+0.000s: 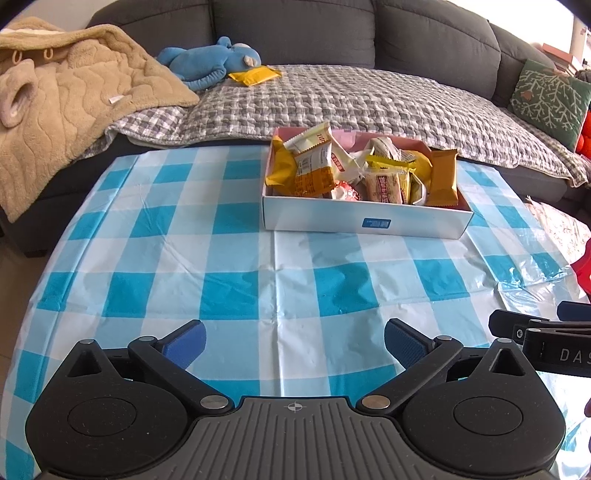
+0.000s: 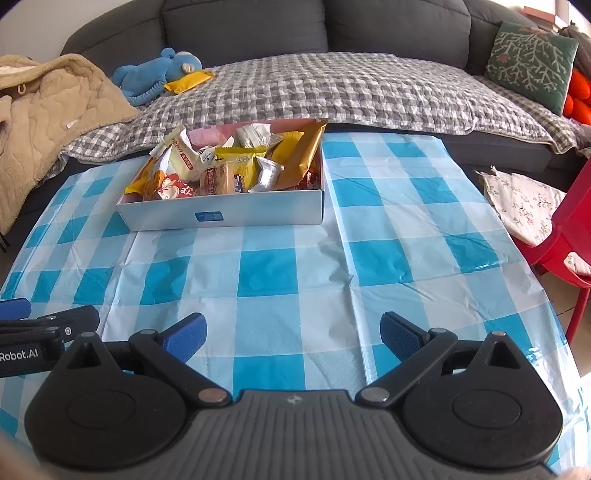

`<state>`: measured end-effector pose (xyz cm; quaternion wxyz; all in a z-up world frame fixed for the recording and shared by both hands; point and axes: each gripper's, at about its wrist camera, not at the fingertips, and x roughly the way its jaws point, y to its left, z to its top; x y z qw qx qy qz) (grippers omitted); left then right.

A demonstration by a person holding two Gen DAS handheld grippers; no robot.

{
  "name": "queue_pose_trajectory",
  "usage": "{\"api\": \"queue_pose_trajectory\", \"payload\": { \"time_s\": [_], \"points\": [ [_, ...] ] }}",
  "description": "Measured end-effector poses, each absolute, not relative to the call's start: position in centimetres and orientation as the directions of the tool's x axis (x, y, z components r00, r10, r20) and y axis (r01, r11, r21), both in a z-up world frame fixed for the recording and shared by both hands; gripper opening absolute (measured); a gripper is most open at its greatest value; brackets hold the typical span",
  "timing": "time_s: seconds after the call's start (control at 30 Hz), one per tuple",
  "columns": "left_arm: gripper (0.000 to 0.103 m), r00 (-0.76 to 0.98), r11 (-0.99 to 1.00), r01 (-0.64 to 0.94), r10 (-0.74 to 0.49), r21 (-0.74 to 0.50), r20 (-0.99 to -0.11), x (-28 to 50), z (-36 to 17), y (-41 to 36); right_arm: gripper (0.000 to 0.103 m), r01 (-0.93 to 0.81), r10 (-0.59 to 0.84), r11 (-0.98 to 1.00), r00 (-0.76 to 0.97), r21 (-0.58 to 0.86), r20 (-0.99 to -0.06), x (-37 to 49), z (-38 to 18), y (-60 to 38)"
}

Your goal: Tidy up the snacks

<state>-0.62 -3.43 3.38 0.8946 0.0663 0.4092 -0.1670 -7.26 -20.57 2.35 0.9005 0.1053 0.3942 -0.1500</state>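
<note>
A white box [image 1: 365, 219] [image 2: 258, 210] stands at the far side of the table with the blue checked cloth [image 1: 258, 266] [image 2: 295, 266]. It holds several wrapped snacks, among them a gold-brown packet [image 1: 443, 177] [image 2: 303, 158] and yellow packets [image 1: 282, 168] [image 2: 240, 162]. One more yellow packet [image 1: 255, 75] [image 2: 189, 81] lies on the sofa by a blue plush toy [image 1: 210, 61] [image 2: 159, 72]. My left gripper [image 1: 295, 341] is open and empty above the near cloth. My right gripper [image 2: 293, 334] is open and empty too, beside the left one.
A grey sofa [image 1: 332, 33] with a checked quilt [image 1: 351, 99] runs behind the table. A beige blanket [image 1: 66, 103] lies at the left, a green cushion [image 2: 532, 59] at the right. A red chair [image 2: 569, 236] stands by the table's right edge.
</note>
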Motion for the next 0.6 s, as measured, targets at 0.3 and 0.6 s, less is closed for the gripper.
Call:
{"api": "queue_pose_trajectory", "payload": {
  "time_s": [0.3, 0.6],
  "points": [
    [0.103, 0.617, 0.938, 0.347, -0.237, -0.010, -0.750, -0.59, 3.42, -3.31, 0.100, 0.356, -0.192, 0.932, 0.645, 0.069, -0.740, -7.31, 2.36, -20.65],
    [0.103, 0.621, 0.937, 0.350, -0.235, -0.005, -0.748, -0.73, 3.54, -3.45, 0.100, 0.358, -0.193, 0.931, 0.648, 0.070, -0.736, -7.33, 2.43, -20.69]
  ]
}}
